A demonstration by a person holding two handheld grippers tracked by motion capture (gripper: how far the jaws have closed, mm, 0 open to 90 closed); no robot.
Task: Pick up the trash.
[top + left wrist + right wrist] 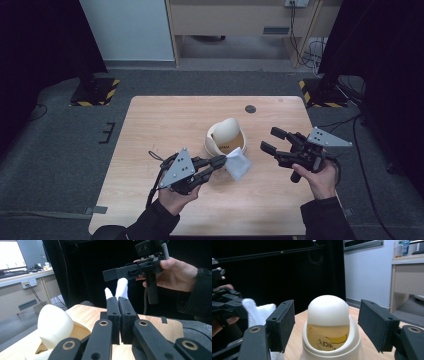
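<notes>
Pinching a white cloth [239,164] between its closed jaws, the left gripper [218,161] sits over the near middle of the wooden bench [150,120], held by the person's left hand [177,196] that comes in over the near edge. In the left gripper view the two black jaws press together with the cloth [122,287] sticking up past their tips. The cloth hangs just beside the near side of a cream-coloured container [226,137] with a domed swing lid, which stands close to the centre of the bench, a little toward the right edge.

The right gripper [272,140] is held by the right hand [320,179] near the right edge, raised off the bench, its jaws spread wide and holding nothing. In the right gripper view those jaws frame the container [329,325]: the dome is tilted back and the opening beneath it shows a yellowish inside with some dark lettering. The cloth [259,311] appears at the left of that view, beside the left gripper's dark body.

A small dark round mark [250,109] lies on the bench near the far edge, well apart from the container.
</notes>
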